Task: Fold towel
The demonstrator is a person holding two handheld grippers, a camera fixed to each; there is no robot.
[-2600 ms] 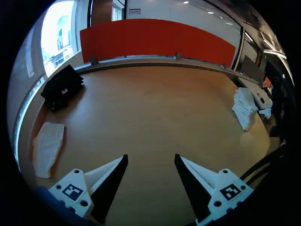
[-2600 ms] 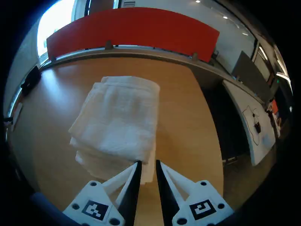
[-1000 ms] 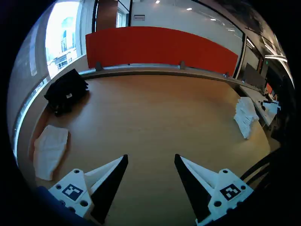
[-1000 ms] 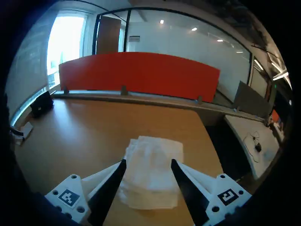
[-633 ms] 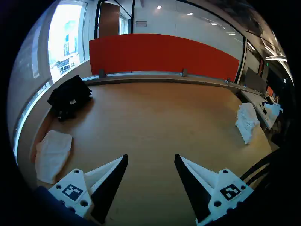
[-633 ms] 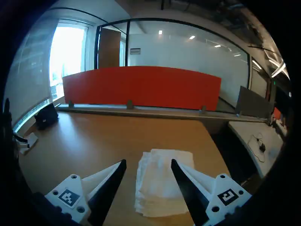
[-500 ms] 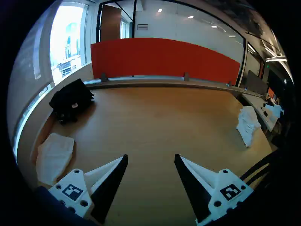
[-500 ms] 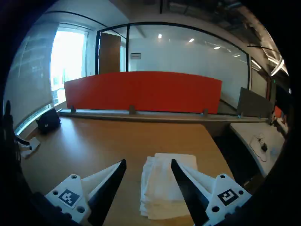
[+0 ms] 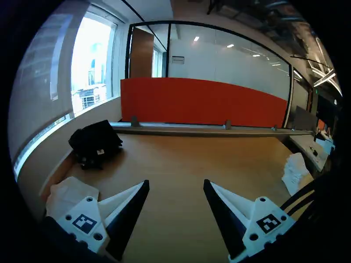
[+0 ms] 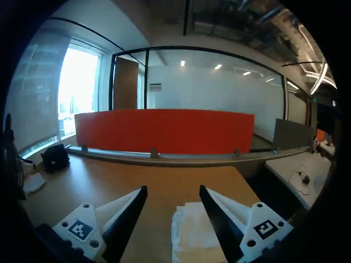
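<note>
While the wooden desk (image 9: 184, 162) spreads wide beneath both grippers, a red partition (image 9: 202, 103) runs along its far edge. A black bag (image 9: 94, 142) sits at the desk's left side near the window. A stack of folded towels (image 10: 195, 232) lies on the desk near its right edge, seen between the right gripper's fingers. One folded towel (image 9: 66, 195) lies alone just beside the left gripper's left finger. The left gripper (image 9: 175, 182) is spread wide and holds nothing; the right gripper (image 10: 172, 187) is likewise spread wide and empty.
</note>
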